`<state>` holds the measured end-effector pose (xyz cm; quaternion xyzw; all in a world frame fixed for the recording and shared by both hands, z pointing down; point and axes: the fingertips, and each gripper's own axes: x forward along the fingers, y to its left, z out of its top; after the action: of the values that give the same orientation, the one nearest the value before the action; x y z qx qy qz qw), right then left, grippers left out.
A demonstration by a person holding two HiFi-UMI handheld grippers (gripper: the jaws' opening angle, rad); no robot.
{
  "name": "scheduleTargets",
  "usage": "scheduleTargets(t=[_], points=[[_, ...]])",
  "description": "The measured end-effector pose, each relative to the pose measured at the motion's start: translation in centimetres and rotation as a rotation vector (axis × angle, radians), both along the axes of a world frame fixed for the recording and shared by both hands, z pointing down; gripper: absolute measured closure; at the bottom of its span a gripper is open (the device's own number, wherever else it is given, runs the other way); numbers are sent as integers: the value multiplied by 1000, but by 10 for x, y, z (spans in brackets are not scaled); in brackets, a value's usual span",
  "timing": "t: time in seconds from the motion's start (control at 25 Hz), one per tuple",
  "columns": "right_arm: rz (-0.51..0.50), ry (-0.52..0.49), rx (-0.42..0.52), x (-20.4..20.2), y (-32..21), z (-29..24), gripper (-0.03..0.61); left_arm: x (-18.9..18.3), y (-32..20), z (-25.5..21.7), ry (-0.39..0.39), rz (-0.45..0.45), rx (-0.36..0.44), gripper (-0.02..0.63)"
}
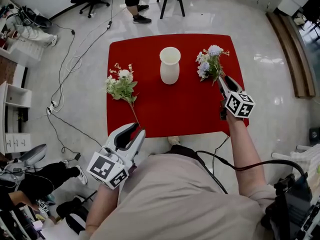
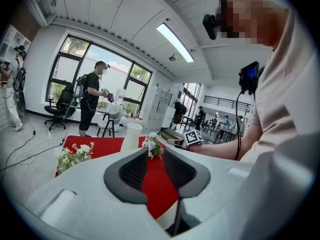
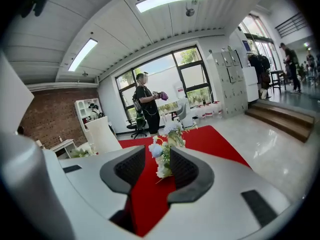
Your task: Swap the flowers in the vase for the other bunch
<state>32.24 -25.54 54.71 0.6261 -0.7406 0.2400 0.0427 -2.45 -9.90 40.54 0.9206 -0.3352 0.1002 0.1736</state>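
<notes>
Empty vase mid-worktop, one bunch on each side

The white vase (image 1: 170, 65) stands upright and empty toward the far middle of the red worktop (image 1: 175, 109) — bare cloth lies open around it and down to the near edge. Right of the vase, near the worktop's right edge, the blue-and-white bunch (image 1: 210, 63) sits between the jaws of the right tongs (image 1: 221, 81), which are partly open with a gap beside the blooms. Left of the vase lies the white bunch (image 1: 121, 85), its stem toward the left tongs (image 1: 134, 130) — open and empty at the near edge.
</notes>
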Motion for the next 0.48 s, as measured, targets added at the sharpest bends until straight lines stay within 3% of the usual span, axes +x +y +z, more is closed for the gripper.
scheduleTargets(t=[0.48], points=[[-94, 75, -18, -91, 95, -23, 554, -35, 50, 1, 32, 47, 14, 528]])
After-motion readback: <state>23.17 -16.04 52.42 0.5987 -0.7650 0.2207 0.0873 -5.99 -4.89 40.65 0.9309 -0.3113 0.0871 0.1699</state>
